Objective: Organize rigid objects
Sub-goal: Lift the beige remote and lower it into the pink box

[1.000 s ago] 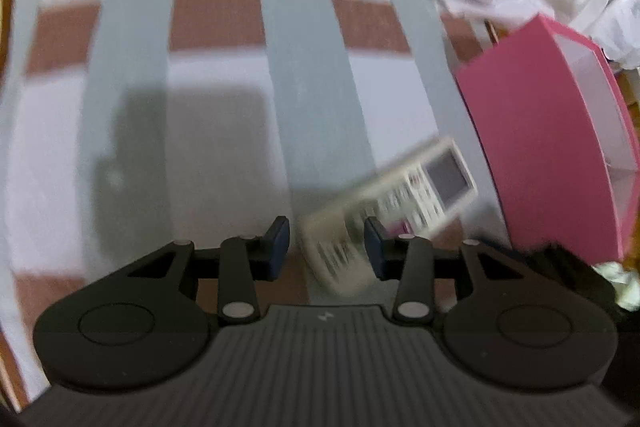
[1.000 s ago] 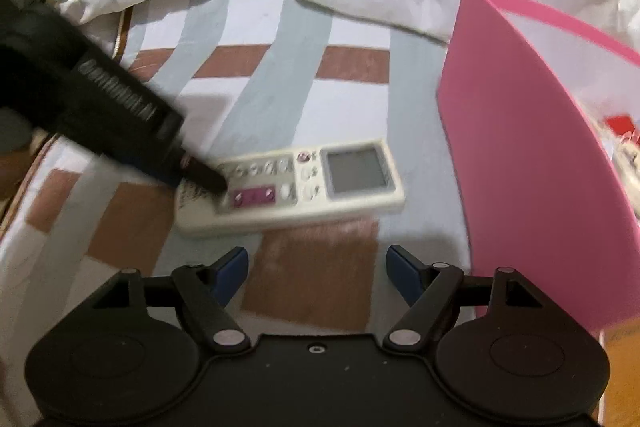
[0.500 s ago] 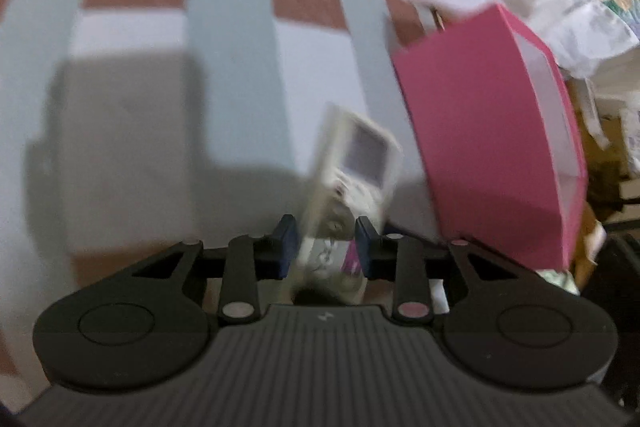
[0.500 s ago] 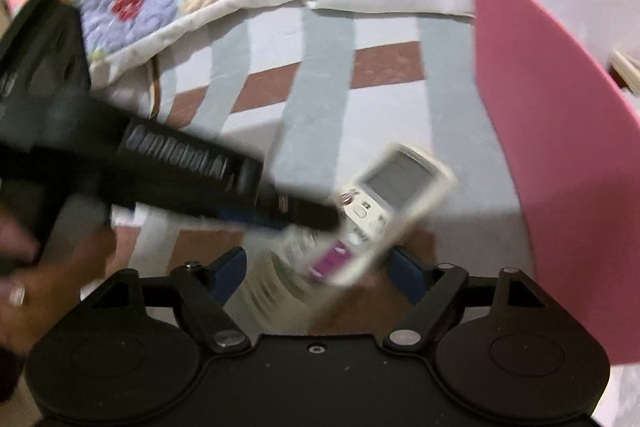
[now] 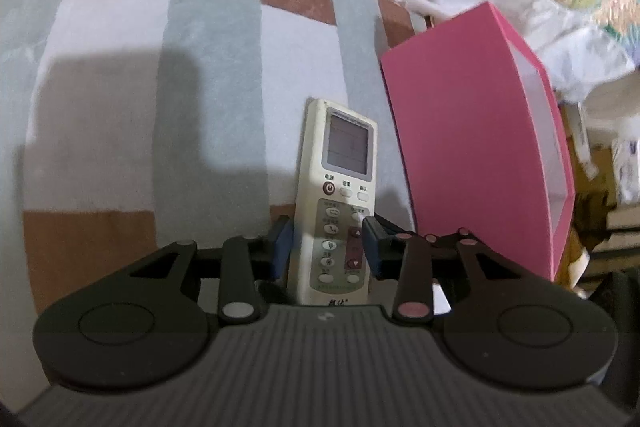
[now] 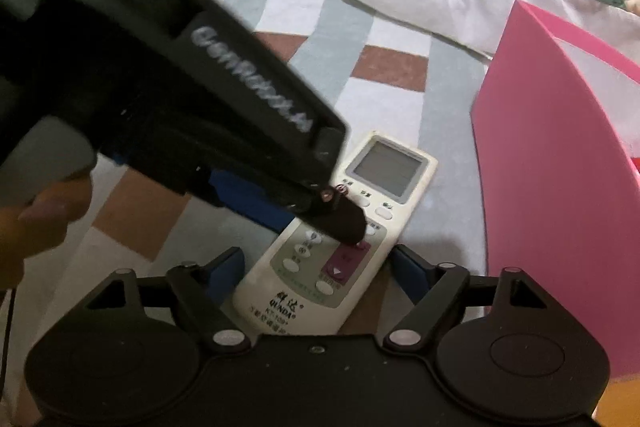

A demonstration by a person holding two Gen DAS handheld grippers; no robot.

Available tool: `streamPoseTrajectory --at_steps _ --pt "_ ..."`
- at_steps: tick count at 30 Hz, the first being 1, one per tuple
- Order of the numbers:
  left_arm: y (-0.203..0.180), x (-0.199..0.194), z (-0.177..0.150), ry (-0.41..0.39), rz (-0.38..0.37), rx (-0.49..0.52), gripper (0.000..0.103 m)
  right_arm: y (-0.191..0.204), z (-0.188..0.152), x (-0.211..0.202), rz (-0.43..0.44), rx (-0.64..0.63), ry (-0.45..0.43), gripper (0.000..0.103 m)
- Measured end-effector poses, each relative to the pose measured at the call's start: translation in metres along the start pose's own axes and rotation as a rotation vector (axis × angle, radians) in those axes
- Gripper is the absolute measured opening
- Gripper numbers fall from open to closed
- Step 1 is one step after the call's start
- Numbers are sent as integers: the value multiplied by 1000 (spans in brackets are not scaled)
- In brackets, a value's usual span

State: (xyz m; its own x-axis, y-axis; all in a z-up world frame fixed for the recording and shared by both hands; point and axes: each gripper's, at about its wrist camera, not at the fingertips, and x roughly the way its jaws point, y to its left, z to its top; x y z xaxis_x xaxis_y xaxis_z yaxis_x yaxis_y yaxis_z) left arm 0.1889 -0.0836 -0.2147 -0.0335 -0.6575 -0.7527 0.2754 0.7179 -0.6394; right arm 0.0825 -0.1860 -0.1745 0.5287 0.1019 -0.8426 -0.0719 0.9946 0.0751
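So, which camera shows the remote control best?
The left wrist view: the remote control is sharp and upright, with screen and buttons plain; the pads cover only its edges. In the right wrist view the remote control lies slanted, with the left claw covering its middle.

Dim indoor light, soft shadows, fisheye-bent edges, slight blur.

Remote control (image 6: 340, 239) lower buttons hidden behind left hand-held gripper (image 6: 348, 223), pink box (image 6: 560, 187) cut off right
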Motion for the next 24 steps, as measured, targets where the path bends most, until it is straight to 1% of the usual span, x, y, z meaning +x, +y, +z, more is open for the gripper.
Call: streamPoseTrajectory --at_steps 2,6,9,11,14,19,21,24 --pt "-4 -2 -5 -7 13 24 32 -7 2 -2 2 29 -6 70" --pt "-21 -8 -15 -33 66 86 31 -12 -1 -9 24 23 -8 69" --pt "-45 -24 -31 -88 115 184 31 -11 -4 -25 24 9 -58 68" --pt "-58 -38 -42 -126 131 224 31 -10 -6 -39 27 -7 -82 68" --pt "-70 -61 -55 -190 115 258 31 -6 -6 -63 22 -42 -132 68" --pt "-83 -95 -62 -262 51 258 31 -6 -3 -97 17 -88 -218 68" --pt "-93 -103 -63 -286 38 264 31 -4 -3 -111 5 -106 -258 68" --pt "-117 -114 -61 -312 36 323 31 -14 0 -131 -14 -119 -310 68"
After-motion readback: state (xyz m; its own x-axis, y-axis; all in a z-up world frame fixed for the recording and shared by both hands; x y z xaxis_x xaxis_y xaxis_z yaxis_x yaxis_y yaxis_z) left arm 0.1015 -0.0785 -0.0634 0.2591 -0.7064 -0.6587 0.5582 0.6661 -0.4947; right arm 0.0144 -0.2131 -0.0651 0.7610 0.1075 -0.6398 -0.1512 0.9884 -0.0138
